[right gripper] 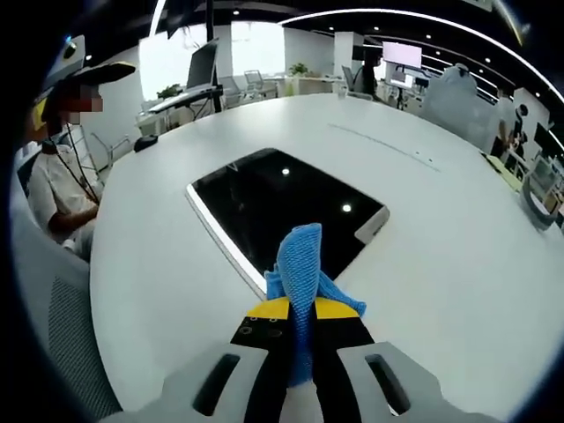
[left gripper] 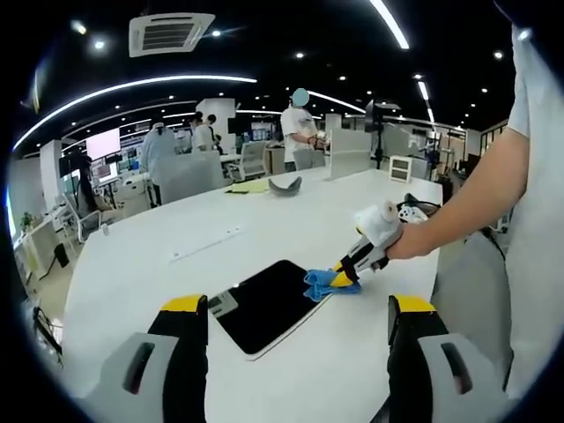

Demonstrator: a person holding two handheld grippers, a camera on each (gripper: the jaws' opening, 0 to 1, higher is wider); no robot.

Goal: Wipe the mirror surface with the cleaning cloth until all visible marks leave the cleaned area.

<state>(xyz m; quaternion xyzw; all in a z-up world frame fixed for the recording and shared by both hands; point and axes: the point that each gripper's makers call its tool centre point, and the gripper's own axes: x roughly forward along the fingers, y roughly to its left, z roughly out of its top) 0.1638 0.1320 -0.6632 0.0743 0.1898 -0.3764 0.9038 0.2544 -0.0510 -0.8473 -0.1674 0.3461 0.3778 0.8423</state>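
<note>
**Blue cloth pinched at the mirror's edge**

Yellow-tipped fingers point(left gripper: 187, 304) of the left gripper point(left gripper: 298, 308) stand wide apart with nothing between them, hovering above the near side of the white table point(left gripper: 132, 264). Between and beyond them lies the mirror point(left gripper: 264, 304) — a dark, rounded rectangle with a pale border, flat on the table top. To its right, the right gripper point(left gripper: 345, 273) comes in from that side, held in a person's hand point(left gripper: 410, 240), its jaws closed on the blue cleaning cloth point(left gripper: 328, 284), which touches the mirror's right edge.

In the right gripper view, the mirror point(right gripper: 282, 211) spreads across the middle of the table point(right gripper: 458, 229), ceiling lights showing as bright dots in its dark face. The cleaning cloth point(right gripper: 300, 264) rises from between the right gripper's point(right gripper: 300, 310) jaws — clamped tight, the fabric standing up in a folded peak and spilling a little to each side, resting at the near edge of the mirror. Whether marks remain on the glass cannot be told.

At the left in this view, a seated person point(right gripper: 57, 194) in a pale shirt sits by the table's edge. Far behind in the left gripper view, people stand among desks and screens.
</note>
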